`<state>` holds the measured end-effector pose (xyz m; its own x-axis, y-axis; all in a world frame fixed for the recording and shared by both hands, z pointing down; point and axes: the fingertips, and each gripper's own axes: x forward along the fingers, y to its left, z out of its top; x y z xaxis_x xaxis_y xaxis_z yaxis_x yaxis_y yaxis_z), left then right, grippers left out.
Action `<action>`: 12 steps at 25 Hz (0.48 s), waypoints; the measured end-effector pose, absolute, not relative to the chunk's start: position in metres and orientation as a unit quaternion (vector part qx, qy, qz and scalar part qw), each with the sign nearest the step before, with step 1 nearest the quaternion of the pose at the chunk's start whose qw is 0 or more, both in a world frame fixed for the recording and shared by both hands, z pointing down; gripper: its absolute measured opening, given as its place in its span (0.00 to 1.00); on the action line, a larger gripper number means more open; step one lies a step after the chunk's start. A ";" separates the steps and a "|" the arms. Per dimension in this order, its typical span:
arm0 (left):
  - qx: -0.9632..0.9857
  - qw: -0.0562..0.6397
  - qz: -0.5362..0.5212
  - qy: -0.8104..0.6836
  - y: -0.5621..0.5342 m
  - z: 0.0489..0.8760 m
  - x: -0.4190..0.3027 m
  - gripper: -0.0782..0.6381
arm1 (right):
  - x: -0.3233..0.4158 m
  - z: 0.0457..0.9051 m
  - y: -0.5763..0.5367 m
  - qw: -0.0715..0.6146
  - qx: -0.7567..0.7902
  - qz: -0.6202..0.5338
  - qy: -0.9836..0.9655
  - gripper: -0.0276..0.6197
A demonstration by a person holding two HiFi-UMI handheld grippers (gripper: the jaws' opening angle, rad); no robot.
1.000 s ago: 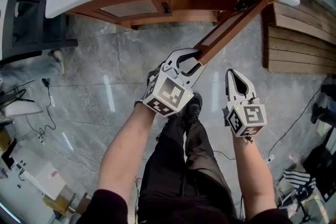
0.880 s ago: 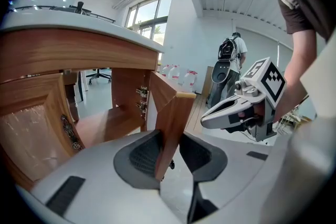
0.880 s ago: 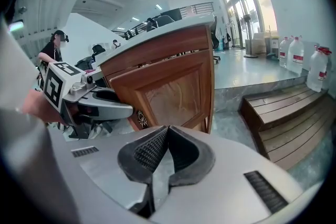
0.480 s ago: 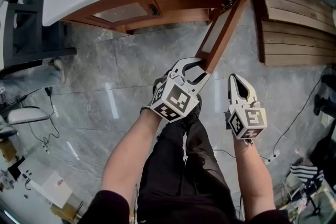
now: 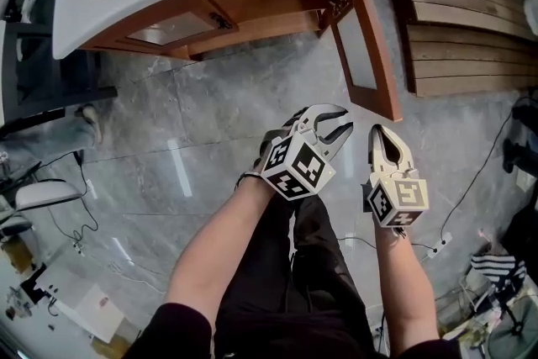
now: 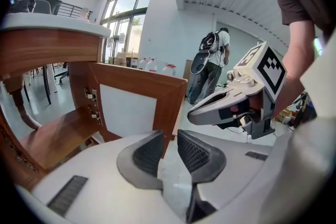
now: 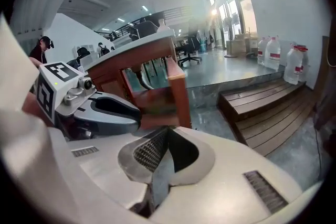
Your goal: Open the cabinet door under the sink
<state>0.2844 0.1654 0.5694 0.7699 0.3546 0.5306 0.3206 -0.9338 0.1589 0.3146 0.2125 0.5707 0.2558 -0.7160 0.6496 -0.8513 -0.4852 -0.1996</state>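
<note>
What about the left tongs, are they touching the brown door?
Apart. The head view shows grey floor between the left tongs and the open door; the tongs have just been closing, with nothing between them.

surface: grey marble floor [image 5: 168,122] | standing on it: sink cabinet [image 5: 269,0], wooden steps [image 5: 471,46] | lying: power strip [image 5: 440,243]
</note>
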 end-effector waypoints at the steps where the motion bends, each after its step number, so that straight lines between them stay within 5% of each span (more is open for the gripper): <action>1: 0.940 0.032 0.288 0.178 0.166 0.570 0.285 0.24 | 0.315 0.571 0.217 0.096 0.788 0.354 -0.494 0.07; 12: 0.956 0.052 0.266 0.110 0.109 0.557 0.285 0.24 | 0.305 0.575 0.216 0.089 0.790 0.363 -0.485 0.07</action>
<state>0.2845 0.1086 0.5570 0.8347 0.2378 0.4967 0.1826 -0.9704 0.1577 0.3054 0.2161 0.5755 0.2653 -0.7024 0.6605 -0.8314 -0.5136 -0.2122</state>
